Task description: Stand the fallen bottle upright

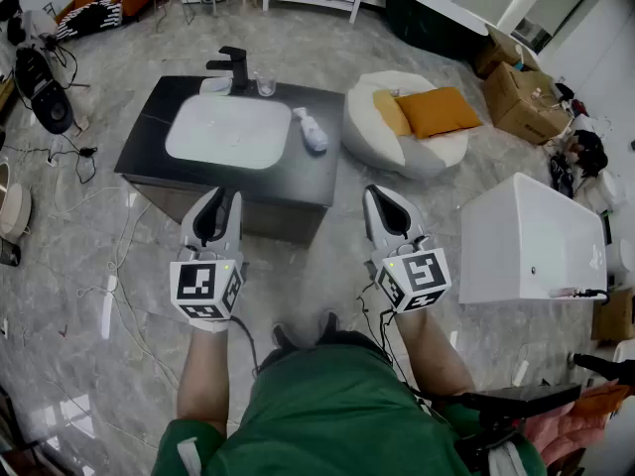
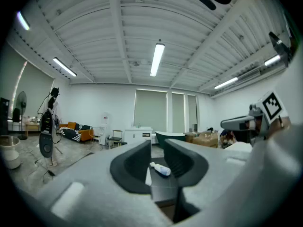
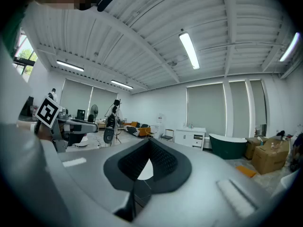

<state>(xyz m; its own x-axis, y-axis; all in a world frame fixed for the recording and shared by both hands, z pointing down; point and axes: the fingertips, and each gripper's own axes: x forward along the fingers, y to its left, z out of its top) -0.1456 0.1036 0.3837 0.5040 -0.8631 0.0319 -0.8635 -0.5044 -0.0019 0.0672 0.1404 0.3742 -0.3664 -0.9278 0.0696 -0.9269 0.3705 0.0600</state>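
No lettering, brand or number is legible anywhere; the two marker cubes (image 1: 206,288) (image 1: 417,278) bear only black-and-white square patterns

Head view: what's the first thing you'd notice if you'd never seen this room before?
The two grey claws with checkered cubes jump out first, the left claw and the right claw, side by side in the middle. Just past them is a dark cabinet with a white sink, and a white bottle lies on its side to the sink's right. Further right sits a white beanbag holding an orange cushion.
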